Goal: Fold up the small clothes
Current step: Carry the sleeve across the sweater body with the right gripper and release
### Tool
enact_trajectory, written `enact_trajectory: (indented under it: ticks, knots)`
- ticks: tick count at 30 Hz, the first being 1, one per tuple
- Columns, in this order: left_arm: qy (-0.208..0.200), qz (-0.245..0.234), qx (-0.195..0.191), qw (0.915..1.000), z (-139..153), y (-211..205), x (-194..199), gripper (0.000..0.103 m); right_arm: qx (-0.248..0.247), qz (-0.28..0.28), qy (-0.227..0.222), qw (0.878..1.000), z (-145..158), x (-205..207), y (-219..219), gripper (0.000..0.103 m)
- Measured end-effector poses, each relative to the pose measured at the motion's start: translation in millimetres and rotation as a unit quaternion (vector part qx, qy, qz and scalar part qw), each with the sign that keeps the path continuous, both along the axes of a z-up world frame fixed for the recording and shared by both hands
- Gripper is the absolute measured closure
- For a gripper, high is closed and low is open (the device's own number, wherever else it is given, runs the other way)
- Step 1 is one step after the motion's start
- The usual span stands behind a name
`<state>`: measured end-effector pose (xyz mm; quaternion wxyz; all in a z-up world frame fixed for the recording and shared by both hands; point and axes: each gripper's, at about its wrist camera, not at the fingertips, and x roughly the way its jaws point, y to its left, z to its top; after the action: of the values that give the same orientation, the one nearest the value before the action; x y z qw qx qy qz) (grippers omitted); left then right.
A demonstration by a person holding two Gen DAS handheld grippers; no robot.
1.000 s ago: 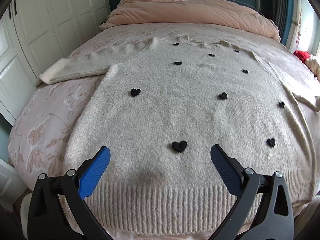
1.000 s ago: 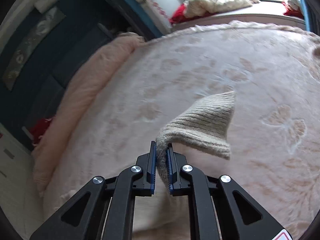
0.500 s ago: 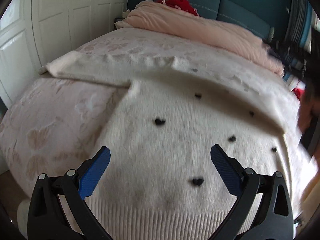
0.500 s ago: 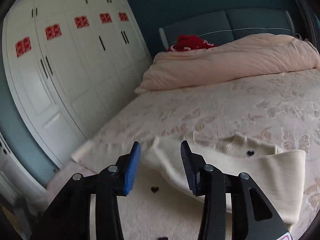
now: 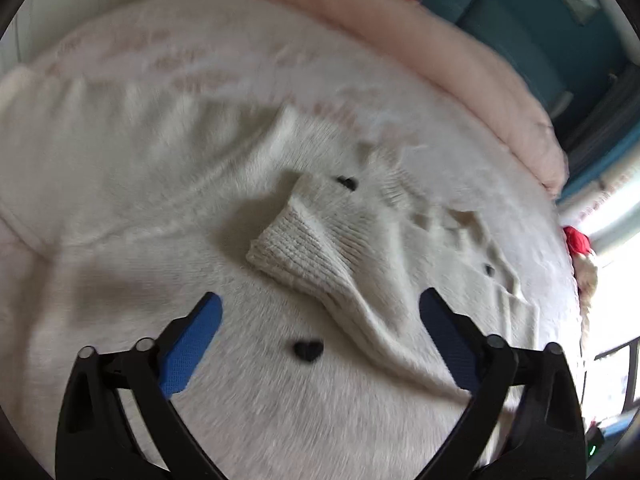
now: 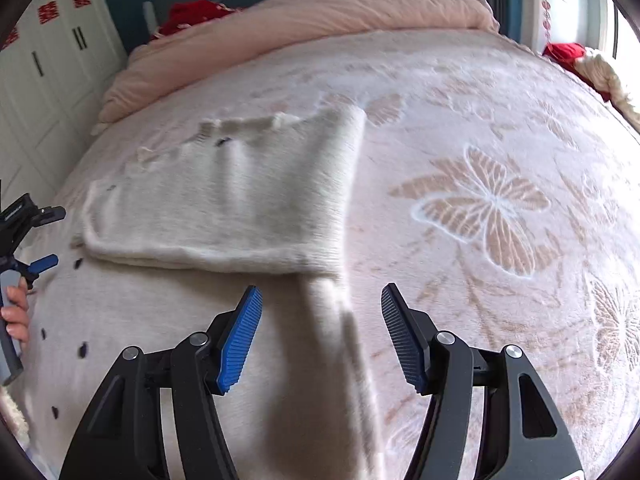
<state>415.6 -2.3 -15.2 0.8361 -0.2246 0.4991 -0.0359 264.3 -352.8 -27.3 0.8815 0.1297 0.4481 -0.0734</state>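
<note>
On the bed (image 6: pixel 500 128) my cream sweater (image 6: pixel 192 320) lies flat, its right sleeve (image 6: pixel 240 208) folded across the chest, ribbed cuff (image 5: pixel 296 248) on top. My left gripper (image 5: pixel 320 316) and right gripper (image 6: pixel 322 324) hover above it, spread and empty; motion blur smears its neckline.

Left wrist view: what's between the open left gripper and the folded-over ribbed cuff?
Only sweater body with one black heart; otherwise bare knit between left gripper and cuff.
</note>
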Motion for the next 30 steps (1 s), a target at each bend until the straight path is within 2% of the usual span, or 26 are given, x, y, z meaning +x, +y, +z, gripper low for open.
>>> enact_trajectory:
  ticks: [1, 2, 3, 4, 5, 7, 9, 10, 11, 12, 13, 15, 17, 20, 22, 24, 25, 26, 28, 30]
  knots:
    - [0.007, 0.0, 0.001, 1.0, -7.5, -4.3, 5.6, 0.026, 0.0, 0.001, 0.007, 1.0, -7.4, -1.1, -4.4, 0.042]
    - [0.008, -0.005, 0.001, 1.0, -10.6, -7.1, 8.0, 0.048, -0.002, 0.005, 0.013, 1.0, -11.7, 4.8, -4.9, 0.042]
    - [0.009, -0.009, 0.004, 0.9999, -13.1, -9.2, 9.9, 0.059, 0.001, 0.009, 0.015, 1.0, -16.4, 9.4, -7.6, 0.047]
    - [0.006, -0.012, 0.009, 0.9999, -12.7, -12.1, 12.2, 0.078, 0.011, 0.015, 0.007, 1.0, -12.9, 16.3, -6.6, 0.077]
    - [-0.009, -0.013, 0.012, 0.9998, -8.7, -12.8, 12.1, 0.09, 0.019, 0.017, -0.006, 1.0, -11.1, 19.2, -9.1, 0.092]
    - [-0.037, -0.007, 0.021, 0.9991, -0.3, -8.7, 7.4, 0.091, 0.034, -0.007, -0.043, 0.998, 3.2, 17.6, -20.4, 0.093]
    - [-0.042, -0.004, 0.034, 0.9985, -0.8, -4.7, 4.2, 0.091, 0.055, -0.045, -0.07, 0.995, 11.8, 10.3, -40.3, 0.093]
    - [-0.03, -0.007, 0.041, 0.9987, -9.0, -3.2, 4.1, 0.09, 0.058, -0.058, -0.062, 0.995, 7.1, 9.7, -48.7, 0.094]
    - [-0.016, -0.011, 0.044, 0.9988, -19.7, -2.0, 3.6, 0.09, 0.06, -0.067, -0.037, 0.995, -7.4, 11.8, -54.9, 0.094]
    - [-0.013, -0.014, 0.044, 0.9988, -24.8, 0.3, 1.4, 0.09, 0.062, -0.068, -0.005, 0.996, -25.0, 15.5, -55.7, 0.093]
    - [-0.03, -0.015, 0.044, 0.9985, -26.4, 0.8, -3.0, 0.088, 0.064, -0.065, 0.011, 0.996, -36.9, 17.4, -55.0, 0.093]
    - [-0.035, -0.017, 0.044, 0.9983, -24.6, 1.2, -6.9, 0.087, 0.057, -0.065, -0.006, 0.996, -22.9, 15.5, -51.3, 0.089]
    - [-0.037, -0.011, 0.025, 0.9989, -19.2, 8.6, -11.0, 0.085, 0.063, -0.071, -0.019, 0.995, -2.3, 12.3, -47.4, 0.086]
    - [-0.037, 0.008, 0.021, 0.9991, -16.4, 21.3, -15.3, 0.081, 0.02, -0.082, -0.062, 0.995, 29.2, -2.1, -25.8, 0.084]
    - [-0.027, 0.003, 0.026, 0.9993, -23.0, 21.9, -14.8, 0.082, -0.01, -0.076, -0.078, 0.994, 39.4, -0.7, -10.6, 0.08]
    - [-0.027, -0.001, 0.029, 0.9992, -24.3, 23.2, -17.2, 0.082, 0.0, -0.074, -0.08, 0.994, 35.3, 7.6, -5.3, 0.08]
    - [-0.028, -0.002, 0.032, 0.9991, -23.7, 23.6, -19.0, 0.081, 0.015, -0.07, -0.075, 0.995, 30.8, 13.6, -5.4, 0.08]
    - [-0.027, -0.002, 0.031, 0.9992, -22.4, 24.6, -20.5, 0.081, 0.026, -0.064, -0.049, 0.996, 18.3, 24.3, -5.8, 0.081]
    - [-0.025, 0.006, 0.013, 0.9996, -16.9, 35.7, -26.6, 0.08, 0.016, -0.06, 0.034, 0.998, -16.1, 47.1, -11.2, 0.086]
    - [-0.031, 0.018, -0.003, 0.9993, -8.1, 57.4, -36.2, 0.067, -0.007, -0.055, 0.019, 0.998, -6.8, 43.1, -7.0, 0.086]
